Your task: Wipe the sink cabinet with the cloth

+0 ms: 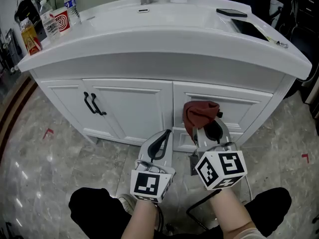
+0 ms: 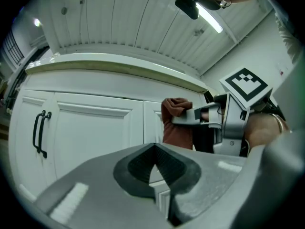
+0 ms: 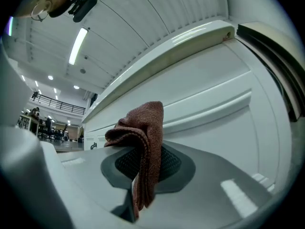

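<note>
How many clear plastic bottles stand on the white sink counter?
2. One clear plastic bottle with a blue label stands at the left end of the white sink counter; the other clear plastic bottle stands nearer the front edge. More may be hidden.

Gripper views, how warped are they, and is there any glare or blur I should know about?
Left gripper view: fisheye bends the countertop edge, the corners go black, the ceiling light strip is blown out, and the near left gripper looks slightly soft. Right gripper view: same bowing, yet the cloth in the right gripper is sharp. Head view: milder curve, sheen on the floor.
</note>
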